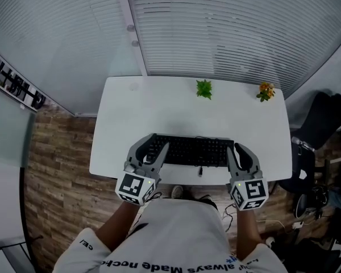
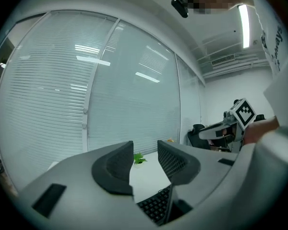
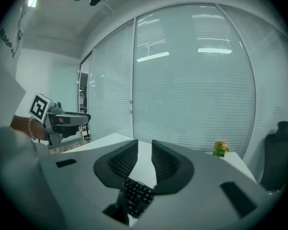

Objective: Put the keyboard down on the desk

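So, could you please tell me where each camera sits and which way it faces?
Head view: on the person's head, looking steeply down at desk, keyboard, both forearms, left claw, right claw.
Left gripper view: rides the left claw, faces across the desk toward the blinds; shows own jaws, right claw.
Right gripper view: rides the right claw, faces the blinds too; shows own jaws, left claw.
Shared: every view shows the keyboard.

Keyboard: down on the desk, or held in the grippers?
Down. The keyboard lies flat on the desk; the left gripper and right gripper are shut and empty, with it showing below their jaws.
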The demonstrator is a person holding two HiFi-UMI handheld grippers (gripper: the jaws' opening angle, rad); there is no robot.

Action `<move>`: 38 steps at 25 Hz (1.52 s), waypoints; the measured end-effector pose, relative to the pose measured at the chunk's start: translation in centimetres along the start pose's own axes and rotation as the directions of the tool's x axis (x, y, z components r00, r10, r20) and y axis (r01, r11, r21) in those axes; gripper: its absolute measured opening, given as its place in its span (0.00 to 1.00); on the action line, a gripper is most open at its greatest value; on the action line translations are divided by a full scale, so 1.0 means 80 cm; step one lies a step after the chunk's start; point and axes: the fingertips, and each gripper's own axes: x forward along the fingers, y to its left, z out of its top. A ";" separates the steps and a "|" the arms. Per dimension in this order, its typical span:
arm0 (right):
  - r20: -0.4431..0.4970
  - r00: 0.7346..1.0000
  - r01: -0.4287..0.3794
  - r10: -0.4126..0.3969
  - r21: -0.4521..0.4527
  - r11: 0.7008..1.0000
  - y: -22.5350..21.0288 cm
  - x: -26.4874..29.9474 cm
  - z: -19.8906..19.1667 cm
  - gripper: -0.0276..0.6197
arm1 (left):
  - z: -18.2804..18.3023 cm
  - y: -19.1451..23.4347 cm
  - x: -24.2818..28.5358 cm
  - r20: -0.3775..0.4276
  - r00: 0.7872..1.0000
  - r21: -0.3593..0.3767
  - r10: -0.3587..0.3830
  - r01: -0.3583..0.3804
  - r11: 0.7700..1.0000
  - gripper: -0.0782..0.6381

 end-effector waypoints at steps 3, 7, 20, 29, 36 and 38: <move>0.032 0.999 -0.016 0.017 -0.008 1.000 0.010 -0.010 0.019 0.19 | 0.022 -0.011 -0.007 0.038 0.999 0.010 -0.015 0.014 1.000 0.36; 0.054 0.998 -0.026 0.028 -0.028 0.999 0.018 -0.023 0.038 0.18 | 0.052 -0.021 -0.017 0.073 0.997 0.018 -0.009 0.007 1.000 0.36; 0.087 0.996 -0.014 0.020 -0.072 0.997 0.021 -0.044 0.069 0.18 | 0.095 -0.031 -0.030 0.146 0.989 0.033 -0.003 -0.002 0.999 0.36; 0.087 0.996 -0.007 0.014 -0.079 0.997 0.019 -0.049 0.072 0.18 | 0.089 -0.032 -0.027 0.137 0.991 0.019 0.003 -0.006 1.000 0.36; 0.094 0.996 -0.001 0.009 -0.084 0.996 0.019 -0.051 0.075 0.18 | 0.085 -0.036 -0.026 0.130 0.991 0.013 0.000 -0.002 1.000 0.36; 0.093 0.996 0.002 0.006 -0.083 0.997 0.019 -0.051 0.074 0.18 | 0.085 -0.036 -0.026 0.130 0.992 0.013 0.000 -0.002 1.000 0.36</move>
